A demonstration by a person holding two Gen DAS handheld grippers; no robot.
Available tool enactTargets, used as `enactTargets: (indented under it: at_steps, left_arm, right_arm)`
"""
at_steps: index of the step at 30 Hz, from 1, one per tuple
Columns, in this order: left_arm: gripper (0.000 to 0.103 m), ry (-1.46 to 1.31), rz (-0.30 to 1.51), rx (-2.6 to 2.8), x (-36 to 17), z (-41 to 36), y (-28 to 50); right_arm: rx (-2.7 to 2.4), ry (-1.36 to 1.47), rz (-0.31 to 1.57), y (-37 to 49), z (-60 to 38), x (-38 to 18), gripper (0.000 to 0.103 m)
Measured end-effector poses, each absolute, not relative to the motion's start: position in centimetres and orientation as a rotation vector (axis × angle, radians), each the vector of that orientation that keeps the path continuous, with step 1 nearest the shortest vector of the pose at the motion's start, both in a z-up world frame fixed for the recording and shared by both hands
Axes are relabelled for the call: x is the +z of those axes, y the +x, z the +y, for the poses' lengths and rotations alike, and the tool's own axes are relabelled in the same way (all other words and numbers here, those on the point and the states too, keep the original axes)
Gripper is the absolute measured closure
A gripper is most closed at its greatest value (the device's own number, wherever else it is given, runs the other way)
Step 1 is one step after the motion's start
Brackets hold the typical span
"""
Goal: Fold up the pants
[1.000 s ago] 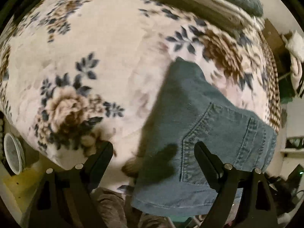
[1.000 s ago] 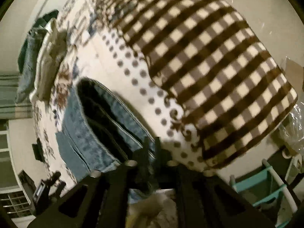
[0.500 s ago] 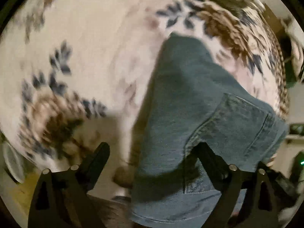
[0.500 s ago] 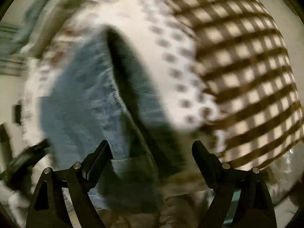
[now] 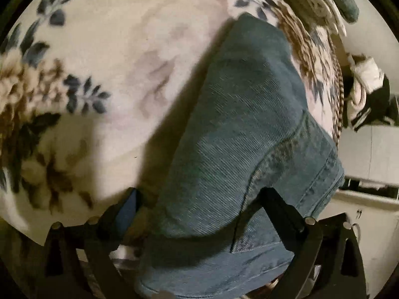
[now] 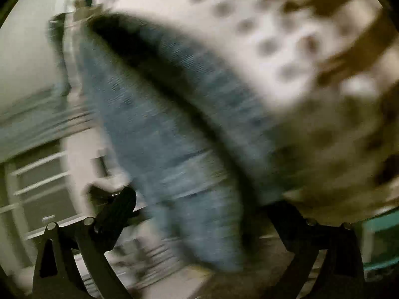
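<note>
Folded blue denim pants (image 5: 244, 134) lie on a floral blanket (image 5: 119, 57) at the bed's near edge. My left gripper (image 5: 202, 204) is open, its black fingers (image 5: 279, 206) spread either side of the pants' near end, over the back pocket. In the blurred right wrist view the pants (image 6: 159, 134) run up the middle, with a dark open fold along their right side. My right gripper (image 6: 202, 204) is open, its left finger (image 6: 119, 204) beside the denim and its right finger under the blanket's edge.
A brown checked and dotted blanket (image 6: 299, 37) covers the bed to the right. Stacked folded clothes (image 5: 321, 0) lie at the far edge. A white cabinet (image 5: 369, 149) stands beyond the bed. A teal frame (image 6: 381, 236) is low right.
My right gripper has opened from shut and swung left over the pants. My left gripper has moved closer, so the denim sits between its fingers.
</note>
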State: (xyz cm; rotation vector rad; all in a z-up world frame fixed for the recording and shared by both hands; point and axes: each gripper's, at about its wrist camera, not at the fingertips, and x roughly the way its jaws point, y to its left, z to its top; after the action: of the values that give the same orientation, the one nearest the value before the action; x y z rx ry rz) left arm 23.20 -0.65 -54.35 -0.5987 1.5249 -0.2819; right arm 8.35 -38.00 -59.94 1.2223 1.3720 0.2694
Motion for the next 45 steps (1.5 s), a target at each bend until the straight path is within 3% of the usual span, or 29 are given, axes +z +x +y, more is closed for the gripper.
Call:
enactTargets:
  at_steps: [3, 6, 8, 10, 11, 13, 16, 31, 37, 45]
  left_arm:
    - [0.003, -0.569, 1.524, -0.301, -54.3, -1.4, 23.3]
    - [0.003, -0.564, 1.522, -0.301, -54.3, -1.4, 23.1]
    - [0.004, -0.563, 1.522, -0.318, -54.2, -1.8, 23.2]
    - [0.025, -0.548, 1.497, -0.32, -53.7, -2.1, 23.1]
    - [0.031, -0.524, 1.493, -0.313, -53.5, -2.0, 22.8]
    - [0.061, -0.504, 1.473, -0.316, -52.9, -2.1, 22.4]
    - [0.078, -0.488, 1.402, -0.346, -50.5, -2.2, 21.7]
    - [0.082, -0.463, 1.262, -0.451, -37.0, 0.7, 25.3]
    - [0.082, -0.446, 1.176, -0.477, -30.2, 1.8, 31.3]
    - [0.082, -0.462, 1.08, -0.443, -24.4, 3.0, 44.2]
  right_arm:
    - [0.257, 1.102, 1.412, 9.0, -36.4, -60.8, 0.001]
    - [0.225, 1.221, 1.345, 9.0, -36.7, -61.5, 0.0]
    - [0.212, 1.195, 1.314, 8.8, -36.3, -61.0, 0.009]
    - [0.174, 1.088, 1.322, 8.5, -35.5, -60.2, 0.045]
    - [0.161, 1.063, 1.313, 8.5, -35.0, -59.8, 0.048]
    - [0.111, 1.035, 1.31, 8.4, -34.4, -58.9, 0.058]
    - [0.057, 0.975, 1.3, 8.9, -32.5, -57.5, 0.066]
    - [0.078, 0.839, 1.161, 11.1, -29.4, -40.2, 0.07]
    - [0.105, 0.834, 1.057, 17.0, -27.8, -32.8, 0.07]
    - [0.194, 0.8, 0.967, 32.4, -27.5, -26.6, 0.07]
